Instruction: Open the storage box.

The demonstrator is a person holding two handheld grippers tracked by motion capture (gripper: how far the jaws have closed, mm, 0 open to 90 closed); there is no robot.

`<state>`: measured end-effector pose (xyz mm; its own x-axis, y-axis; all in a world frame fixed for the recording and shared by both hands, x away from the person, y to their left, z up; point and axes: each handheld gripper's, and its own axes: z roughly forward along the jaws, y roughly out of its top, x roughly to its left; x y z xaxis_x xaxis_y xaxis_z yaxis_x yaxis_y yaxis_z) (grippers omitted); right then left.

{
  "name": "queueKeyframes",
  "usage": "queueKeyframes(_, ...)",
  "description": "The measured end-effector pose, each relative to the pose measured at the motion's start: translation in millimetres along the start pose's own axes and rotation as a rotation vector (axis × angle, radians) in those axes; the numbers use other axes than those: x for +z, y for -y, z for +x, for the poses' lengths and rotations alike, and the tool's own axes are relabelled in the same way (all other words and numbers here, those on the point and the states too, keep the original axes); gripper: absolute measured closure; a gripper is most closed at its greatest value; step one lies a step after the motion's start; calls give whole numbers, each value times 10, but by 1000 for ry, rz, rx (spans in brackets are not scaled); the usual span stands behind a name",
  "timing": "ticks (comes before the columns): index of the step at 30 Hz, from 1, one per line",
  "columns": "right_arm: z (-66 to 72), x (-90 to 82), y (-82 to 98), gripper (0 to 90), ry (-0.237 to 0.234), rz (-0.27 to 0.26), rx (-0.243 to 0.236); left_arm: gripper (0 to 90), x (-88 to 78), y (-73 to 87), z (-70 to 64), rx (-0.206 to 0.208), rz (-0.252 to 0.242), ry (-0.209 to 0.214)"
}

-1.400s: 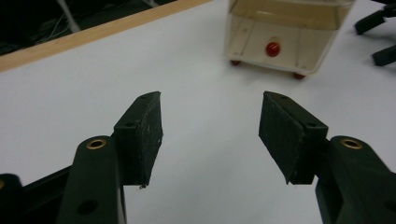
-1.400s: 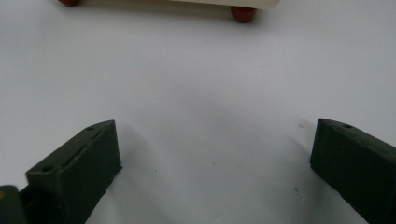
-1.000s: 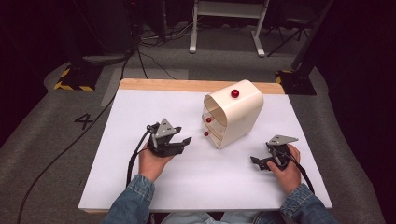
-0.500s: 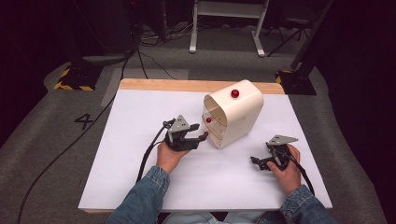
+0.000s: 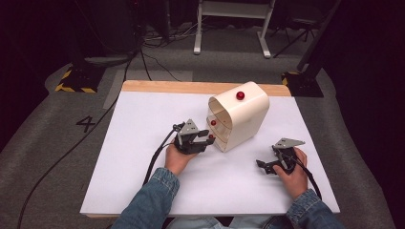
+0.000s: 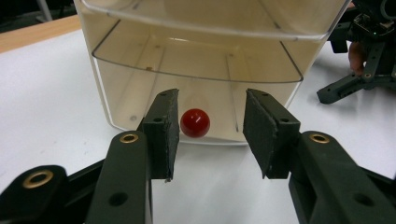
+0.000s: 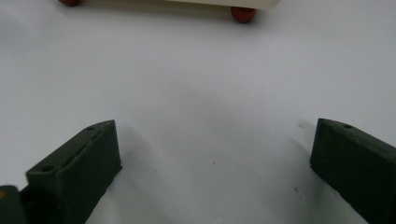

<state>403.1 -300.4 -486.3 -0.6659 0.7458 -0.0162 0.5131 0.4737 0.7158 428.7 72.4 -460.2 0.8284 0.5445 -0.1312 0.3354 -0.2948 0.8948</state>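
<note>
Jaws apart on left gripper (image 6: 210, 135), red knob (image 6: 195, 122) dead ahead betw. them, slightly left-of-centre; right gripper (image 5: 273, 164) open too, resting on desk.

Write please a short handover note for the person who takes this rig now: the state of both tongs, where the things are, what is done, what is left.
Left tongs: open, at the front of the cream drawer unit, jaws on either side of the red knob of the lowest clear drawer, not yet closed on it.
Right tongs: open, empty, resting on the white table to the right of the unit.
Done: approach to the knob. The drawer looks shut.
Left: probably close on the knob and pull the drawer out.
</note>
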Motion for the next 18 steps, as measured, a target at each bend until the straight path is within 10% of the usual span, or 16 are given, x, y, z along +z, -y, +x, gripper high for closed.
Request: queueKeyframes(18, 0, 0, 0, 15, 0, 0, 0, 707, 134, 117, 101, -27, 26, 22)
